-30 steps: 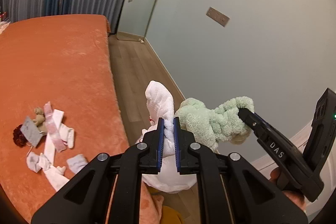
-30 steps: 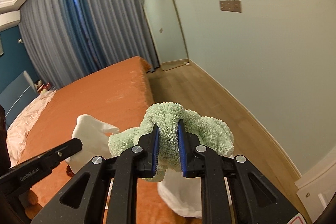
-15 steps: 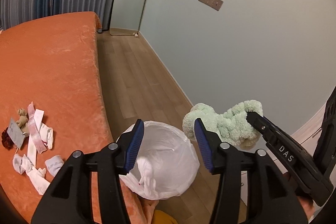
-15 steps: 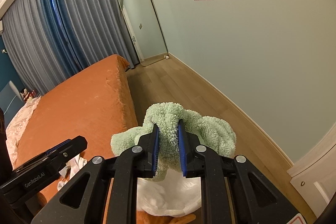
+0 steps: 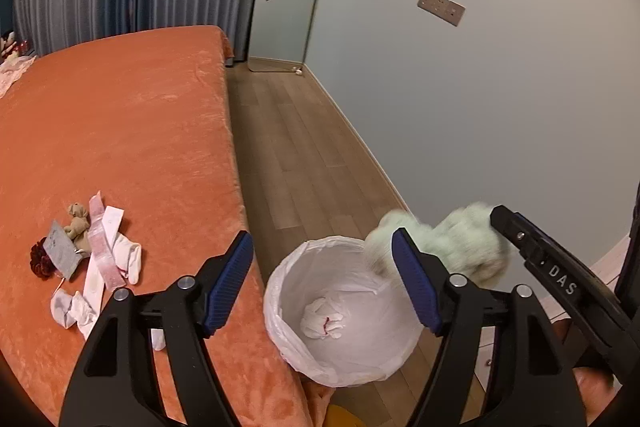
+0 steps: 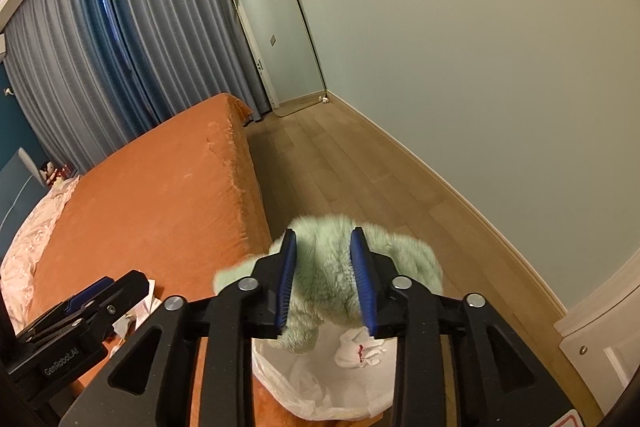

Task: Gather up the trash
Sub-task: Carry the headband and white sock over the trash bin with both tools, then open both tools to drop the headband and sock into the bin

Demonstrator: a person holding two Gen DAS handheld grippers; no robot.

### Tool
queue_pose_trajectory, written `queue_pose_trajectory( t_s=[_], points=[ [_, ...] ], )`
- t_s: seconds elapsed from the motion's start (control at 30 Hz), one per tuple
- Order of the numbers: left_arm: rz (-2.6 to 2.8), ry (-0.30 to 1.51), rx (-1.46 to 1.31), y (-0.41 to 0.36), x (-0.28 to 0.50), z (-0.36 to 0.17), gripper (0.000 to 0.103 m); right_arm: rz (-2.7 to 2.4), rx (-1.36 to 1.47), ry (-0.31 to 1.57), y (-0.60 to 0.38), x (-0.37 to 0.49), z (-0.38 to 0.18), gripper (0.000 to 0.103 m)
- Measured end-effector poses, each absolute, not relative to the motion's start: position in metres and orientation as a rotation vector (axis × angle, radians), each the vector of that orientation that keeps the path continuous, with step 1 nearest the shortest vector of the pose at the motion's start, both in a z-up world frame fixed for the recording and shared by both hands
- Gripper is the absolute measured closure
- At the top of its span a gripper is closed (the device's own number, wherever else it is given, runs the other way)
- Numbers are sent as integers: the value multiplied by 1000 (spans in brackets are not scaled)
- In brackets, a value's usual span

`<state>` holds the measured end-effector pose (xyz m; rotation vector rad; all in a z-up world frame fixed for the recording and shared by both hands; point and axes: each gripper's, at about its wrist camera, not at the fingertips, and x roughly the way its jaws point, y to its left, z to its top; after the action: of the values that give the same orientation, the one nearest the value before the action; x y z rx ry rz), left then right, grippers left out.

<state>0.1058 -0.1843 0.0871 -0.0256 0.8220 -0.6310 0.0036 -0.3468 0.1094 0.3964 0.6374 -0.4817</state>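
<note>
white sock (image 5: 322, 319) dropped into bin (image 5: 280, 291); left gripper (image 5: 322, 287) empty, right gripper (image 6: 324, 279) loosening around green cloth (image 6: 332, 267).

Sock (image 5: 322, 318) in bin (image 5: 280, 291) rt of bed (image 5: 120, 131) (scraps (image 5: 96, 259) on bed).

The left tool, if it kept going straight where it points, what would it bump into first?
Probably the white-lined trash bin: the open left tool points into it, where a white sock lies. Depth is unclear.
</note>
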Motion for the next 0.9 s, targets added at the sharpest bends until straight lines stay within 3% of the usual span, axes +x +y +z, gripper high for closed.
queue_pose_trajectory(
  t_s=[0.3,0.9],
  points=[
    [-581,832,-47,-162,111,82,32,-475,322,622,-321,4,123,47],
    [-457,818,-91,-87,117,77,32,-417,239,676,-266,18,112,38]
  ],
)
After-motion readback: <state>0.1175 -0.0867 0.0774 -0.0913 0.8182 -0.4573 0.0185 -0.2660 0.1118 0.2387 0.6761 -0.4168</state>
